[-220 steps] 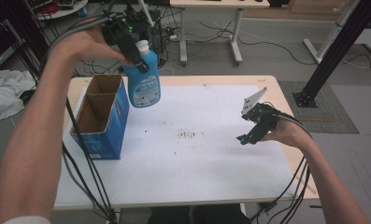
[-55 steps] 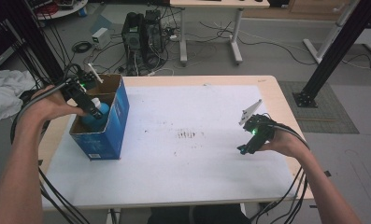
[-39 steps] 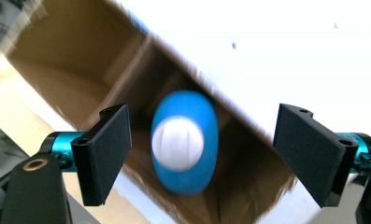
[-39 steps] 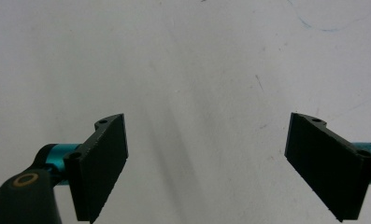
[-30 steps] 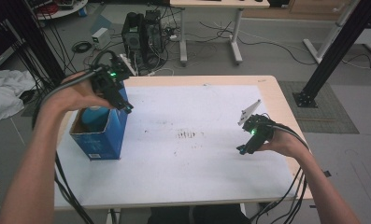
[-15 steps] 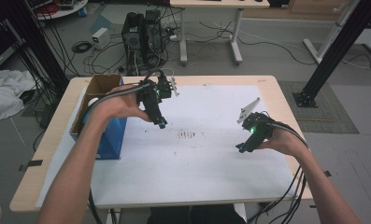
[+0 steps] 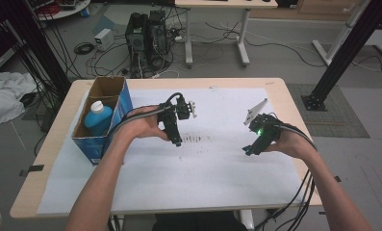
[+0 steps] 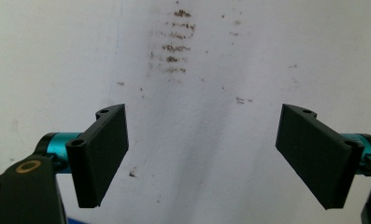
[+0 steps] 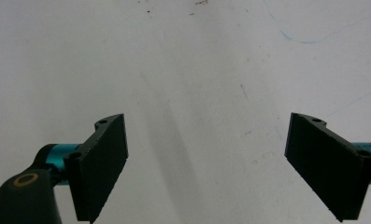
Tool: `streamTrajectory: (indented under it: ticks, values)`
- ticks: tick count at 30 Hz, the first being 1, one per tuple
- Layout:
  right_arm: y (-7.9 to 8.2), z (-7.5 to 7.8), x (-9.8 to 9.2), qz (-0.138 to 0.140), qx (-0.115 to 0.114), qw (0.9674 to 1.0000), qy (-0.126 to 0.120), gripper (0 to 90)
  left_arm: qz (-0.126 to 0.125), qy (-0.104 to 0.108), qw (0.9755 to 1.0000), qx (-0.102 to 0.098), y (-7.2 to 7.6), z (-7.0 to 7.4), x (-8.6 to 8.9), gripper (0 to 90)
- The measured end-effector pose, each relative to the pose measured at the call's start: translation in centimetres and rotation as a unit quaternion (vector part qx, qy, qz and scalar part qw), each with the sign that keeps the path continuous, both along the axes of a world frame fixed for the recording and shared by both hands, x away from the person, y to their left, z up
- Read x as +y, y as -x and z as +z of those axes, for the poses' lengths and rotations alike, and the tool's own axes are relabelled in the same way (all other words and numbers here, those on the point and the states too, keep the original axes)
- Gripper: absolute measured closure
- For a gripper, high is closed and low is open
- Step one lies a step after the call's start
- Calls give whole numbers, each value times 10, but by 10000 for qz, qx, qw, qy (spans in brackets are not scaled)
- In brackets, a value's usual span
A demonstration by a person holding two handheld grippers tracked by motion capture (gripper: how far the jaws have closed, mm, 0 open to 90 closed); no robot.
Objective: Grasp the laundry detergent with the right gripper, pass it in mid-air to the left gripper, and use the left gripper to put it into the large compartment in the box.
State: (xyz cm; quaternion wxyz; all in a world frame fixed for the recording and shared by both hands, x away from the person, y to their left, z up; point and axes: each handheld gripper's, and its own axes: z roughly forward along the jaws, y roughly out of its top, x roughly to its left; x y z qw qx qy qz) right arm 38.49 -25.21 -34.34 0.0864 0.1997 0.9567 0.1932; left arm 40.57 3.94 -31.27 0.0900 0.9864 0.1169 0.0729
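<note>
Illumination is even and diffuse, of overhead origin; the white table cover (image 7: 212, 163) reads bright without glare. Soft shadows fall beneath each gripper's jaws in both gripper views; the high view is slightly soft and grainy; its floor corners are dim.

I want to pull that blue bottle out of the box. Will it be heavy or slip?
The bottle looks like smooth plastic, so it could slip a bit. Its white cap sits above a narrower top, probably the easiest place to grab. It stands upright in the box, whose walls likely stop it tipping. How full or heavy it is can't be told.
</note>
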Motion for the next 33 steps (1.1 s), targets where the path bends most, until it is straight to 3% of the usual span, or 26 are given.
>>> streamTrajectory:
  ticks: [3, 16, 23, 33]
  values:
    - [-4, -1, 0, 180, -132, 9997, -31, 125, 68, 83, 9999, 62, 2, -6, 2, 172]
    - [-4, 2, 3, 121, -113, 9999, 8, 125, 212, 188, 9995, 119, 3, -8, 11, 172]
    - [-4, 2, 4, 118, -105, 9999, 29, 125, 78, 100, 9999, 74, 3, -6, 10, 172]
    - [-6, 3, 2, 183, -174, 9997, 20, 125, 96, 153, 9998, 60, 4, -6, 11, 172]
